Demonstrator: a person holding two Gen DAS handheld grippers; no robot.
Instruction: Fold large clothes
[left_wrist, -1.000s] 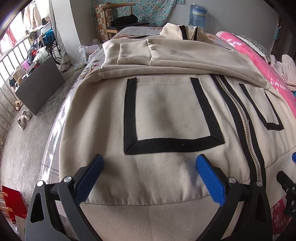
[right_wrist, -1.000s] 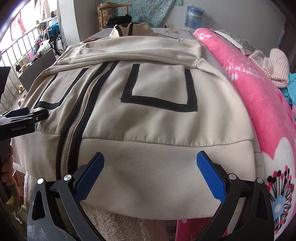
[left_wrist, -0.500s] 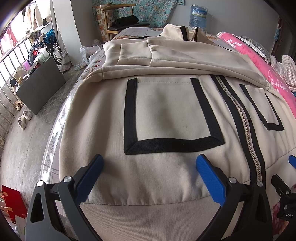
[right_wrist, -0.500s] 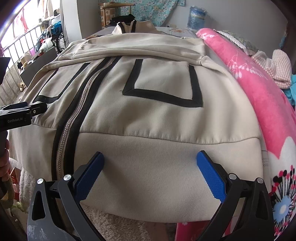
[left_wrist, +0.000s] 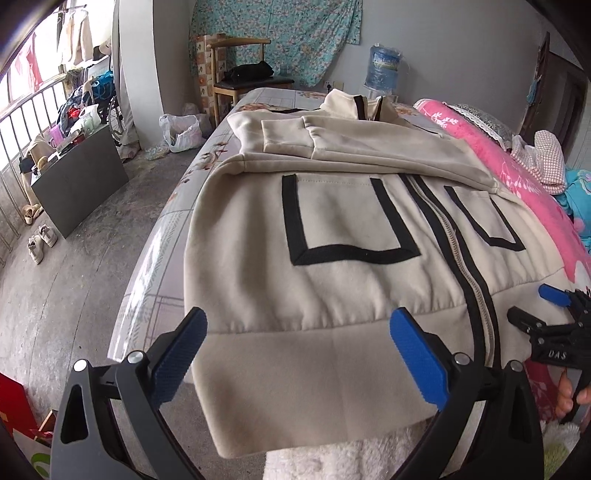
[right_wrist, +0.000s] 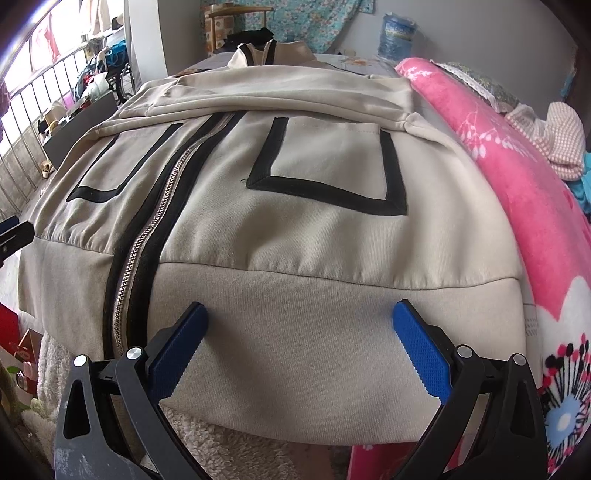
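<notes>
Left wrist view: left tongs (left_wrist: 295, 354) and right tongs (right_wrist: 297, 343) spread wide over jacket (left_wrist: 354, 236) hem (right_wrist: 314, 332), gripping nothing. Risk: uneven pinches skewing fold.

Showing two black plastic grippers, the left gripper (left_wrist: 297, 354) and the right gripper (right_wrist: 297, 350), each carrying two blue bumpy pads (left_wrist: 179, 360) and round silver screws (right_wrist: 135, 352). Wearing small white letters on the black frame (left_wrist: 552, 354).
</notes>
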